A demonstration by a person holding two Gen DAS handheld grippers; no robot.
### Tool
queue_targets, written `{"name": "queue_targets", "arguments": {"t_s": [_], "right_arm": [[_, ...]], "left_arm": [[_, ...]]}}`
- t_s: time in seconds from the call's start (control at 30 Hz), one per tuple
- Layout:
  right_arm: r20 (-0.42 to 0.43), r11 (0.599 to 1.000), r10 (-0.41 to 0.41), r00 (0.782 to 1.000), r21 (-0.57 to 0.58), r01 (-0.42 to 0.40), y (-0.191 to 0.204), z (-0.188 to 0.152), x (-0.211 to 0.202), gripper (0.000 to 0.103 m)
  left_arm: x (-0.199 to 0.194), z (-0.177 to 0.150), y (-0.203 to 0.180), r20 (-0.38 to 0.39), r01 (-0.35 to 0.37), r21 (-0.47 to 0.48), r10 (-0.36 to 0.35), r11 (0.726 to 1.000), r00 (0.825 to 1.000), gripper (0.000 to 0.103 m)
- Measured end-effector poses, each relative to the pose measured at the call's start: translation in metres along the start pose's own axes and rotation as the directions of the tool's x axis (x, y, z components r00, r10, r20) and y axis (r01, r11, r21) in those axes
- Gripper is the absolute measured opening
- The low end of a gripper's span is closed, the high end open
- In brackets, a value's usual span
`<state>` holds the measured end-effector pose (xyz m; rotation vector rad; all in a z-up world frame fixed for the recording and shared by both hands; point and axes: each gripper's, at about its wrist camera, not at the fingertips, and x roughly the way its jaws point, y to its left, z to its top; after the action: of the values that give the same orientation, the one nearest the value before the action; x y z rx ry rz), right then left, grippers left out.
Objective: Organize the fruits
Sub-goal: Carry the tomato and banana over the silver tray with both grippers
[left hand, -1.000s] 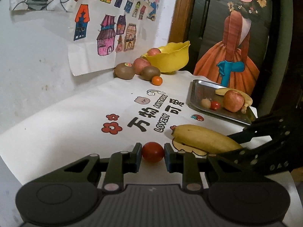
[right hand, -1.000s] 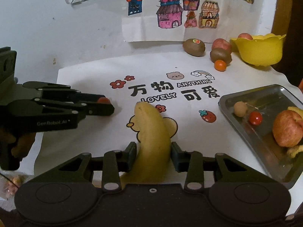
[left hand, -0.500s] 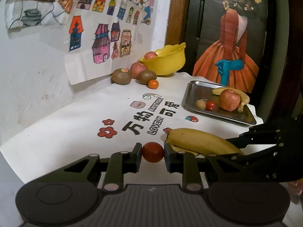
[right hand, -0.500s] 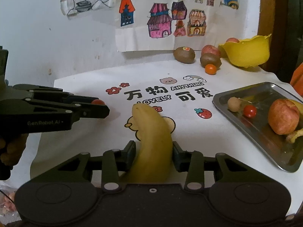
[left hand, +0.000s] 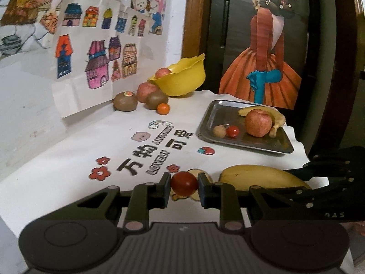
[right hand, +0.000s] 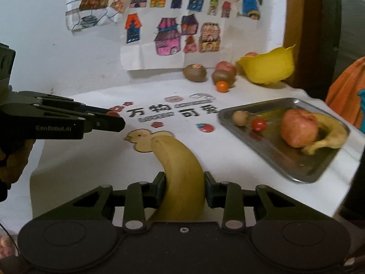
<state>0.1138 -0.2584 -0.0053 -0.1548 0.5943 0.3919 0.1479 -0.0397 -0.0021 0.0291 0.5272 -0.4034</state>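
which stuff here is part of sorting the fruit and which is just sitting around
Part of the job:
- left tool shut on the cherry tomato
- right tool shut on the banana
- metal tray with fruit on it
- yellow bowl
- kiwis and small orange

Just lying about:
- house drawings on the wall
- printed table cover

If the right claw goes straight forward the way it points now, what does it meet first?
Probably nothing close: the right claw, shut on the banana, points over bare tablecloth toward the kiwis near the wall. Depth is uncertain.
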Motion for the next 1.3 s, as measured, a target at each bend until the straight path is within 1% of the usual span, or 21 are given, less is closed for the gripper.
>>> {"name": "queue_targets", "arguments": {"t_s": [0.1, 0.2, 0.4, 0.63, 0.8, 0.9, 1.03, 1.13, 1.3], "right_arm": [[0.03, 1.0, -0.027, 0.999, 0.002, 0.027, -0.012, -0.004, -0.008, 0.036], [0.067, 0.999, -0.036, 0.997, 0.027, 0.034, -0.026, -0.006, -0.013, 0.036], [0.147, 0.995, -0.067, 0.987, 0.088, 0.055, -0.059, 0.002, -0.021, 0.035], [0.217, 0.973, -0.156, 0.964, 0.201, 0.113, -0.122, 0.026, -0.025, 0.035], [0.25, 0.955, -0.213, 0.944, 0.257, 0.148, -0.165, 0.04, -0.023, 0.035], [0.249, 0.944, -0.223, 0.942, 0.297, 0.145, -0.191, 0.047, -0.02, 0.035], [0.211, 0.927, -0.252, 0.944, 0.333, 0.173, -0.222, 0.058, -0.002, 0.035], [0.176, 0.915, -0.244, 0.954, 0.367, 0.166, -0.241, 0.066, 0.017, 0.035], [0.124, 0.904, -0.215, 0.969, 0.402, 0.149, -0.259, 0.072, 0.049, 0.035]], "left_arm": [[0.007, 0.006, -0.009, 0.001, 0.006, 0.007, -0.006, 1.0, 1.0, 0.028], [0.017, 0.015, -0.018, 0.005, 0.02, 0.009, -0.02, 1.0, 1.0, 0.028], [0.039, 0.038, -0.034, 0.028, 0.06, -0.006, -0.059, 0.998, 0.998, 0.028], [0.069, 0.06, -0.052, 0.058, 0.088, 0.009, -0.089, 0.996, 0.994, 0.028], [0.091, 0.066, -0.06, 0.058, 0.107, 0.01, -0.107, 0.994, 0.993, 0.028], [0.106, 0.066, -0.065, 0.043, 0.115, 0.021, -0.116, 0.993, 0.992, 0.028], [0.125, 0.066, -0.072, 0.03, 0.119, 0.032, -0.12, 0.992, 0.992, 0.028], [0.134, 0.068, -0.075, 0.031, 0.12, 0.031, -0.121, 0.992, 0.992, 0.028], [0.145, 0.066, -0.081, 0.017, 0.11, 0.067, -0.112, 0.992, 0.994, 0.028]]}}
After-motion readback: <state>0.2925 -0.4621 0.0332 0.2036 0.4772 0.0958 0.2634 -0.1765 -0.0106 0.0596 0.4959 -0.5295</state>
